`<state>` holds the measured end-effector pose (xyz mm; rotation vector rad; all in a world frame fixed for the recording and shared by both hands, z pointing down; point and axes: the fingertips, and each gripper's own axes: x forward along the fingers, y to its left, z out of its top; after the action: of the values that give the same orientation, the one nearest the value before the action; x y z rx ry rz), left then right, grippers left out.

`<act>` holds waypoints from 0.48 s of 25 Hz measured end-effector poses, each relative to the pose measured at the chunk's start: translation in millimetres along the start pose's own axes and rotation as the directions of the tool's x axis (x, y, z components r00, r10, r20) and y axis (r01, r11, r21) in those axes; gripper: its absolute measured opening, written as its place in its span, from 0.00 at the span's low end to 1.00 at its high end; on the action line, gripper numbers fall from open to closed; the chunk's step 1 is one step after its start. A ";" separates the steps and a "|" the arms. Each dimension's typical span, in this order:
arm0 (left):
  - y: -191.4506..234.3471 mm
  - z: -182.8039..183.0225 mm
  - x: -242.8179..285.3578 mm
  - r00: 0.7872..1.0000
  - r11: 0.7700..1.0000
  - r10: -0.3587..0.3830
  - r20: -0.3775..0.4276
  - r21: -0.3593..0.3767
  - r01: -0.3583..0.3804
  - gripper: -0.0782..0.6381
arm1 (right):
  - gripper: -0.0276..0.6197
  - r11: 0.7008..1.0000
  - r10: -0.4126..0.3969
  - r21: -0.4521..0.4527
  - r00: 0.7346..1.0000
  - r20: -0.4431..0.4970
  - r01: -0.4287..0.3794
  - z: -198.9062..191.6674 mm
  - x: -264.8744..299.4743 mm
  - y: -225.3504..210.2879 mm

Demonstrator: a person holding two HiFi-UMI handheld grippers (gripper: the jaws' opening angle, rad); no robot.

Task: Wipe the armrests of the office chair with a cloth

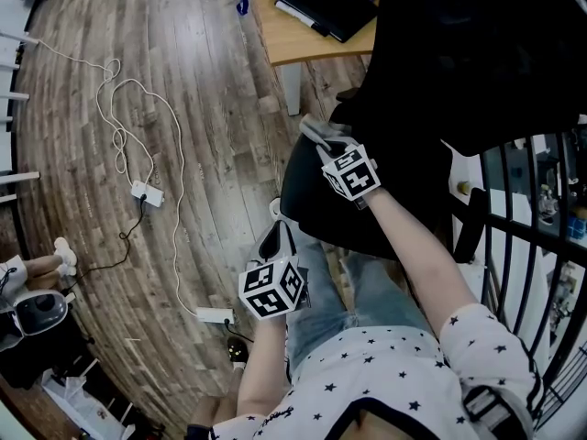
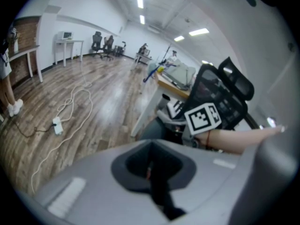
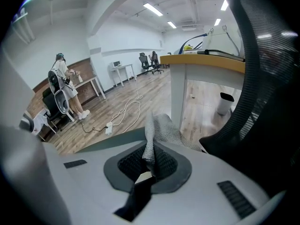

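The black office chair (image 1: 459,53) stands to my right, its seat (image 1: 316,200) just in front of my knees. My right gripper (image 1: 323,143) is shut on a grey cloth (image 1: 315,132) at the seat's far left edge, below the backrest. In the right gripper view the cloth (image 3: 157,128) sticks up from the shut jaws, beside the mesh backrest (image 3: 265,78). I cannot make out an armrest under the cloth. My left gripper (image 1: 275,238) hangs lower, at the seat's near left corner. Its jaws (image 2: 151,172) are shut with nothing between them.
A wooden desk (image 1: 303,39) with a black flat case (image 1: 323,1) stands beyond the chair. A white cable with power strips (image 1: 147,193) trails over the wood floor on the left. A black railing (image 1: 541,246) runs along the right. A person (image 3: 63,86) stands far off.
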<state>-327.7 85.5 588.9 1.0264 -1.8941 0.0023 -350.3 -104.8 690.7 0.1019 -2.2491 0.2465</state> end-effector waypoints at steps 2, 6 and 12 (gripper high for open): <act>-0.2 0.0 -1.9 1.000 1.000 0.002 0.002 -0.001 -0.002 0.12 | 0.09 1.000 0.009 -0.007 1.000 -0.001 -0.009 -1.1 -1.2 5.1; 0.6 0.4 -4.0 1.000 1.000 0.007 0.006 -0.004 -0.007 0.12 | 0.09 1.000 0.024 -0.013 1.000 -0.006 -0.024 -3.7 -2.0 13.1; 3.2 -0.5 -2.7 1.000 1.000 0.013 0.011 -0.011 -0.013 0.12 | 0.09 0.998 0.053 -0.024 0.999 -0.009 -0.053 -8.5 -0.6 26.9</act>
<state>-328.9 89.5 588.5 1.0084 -1.9090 -0.0056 -347.7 -76.6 691.6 0.0282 -2.2483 0.2474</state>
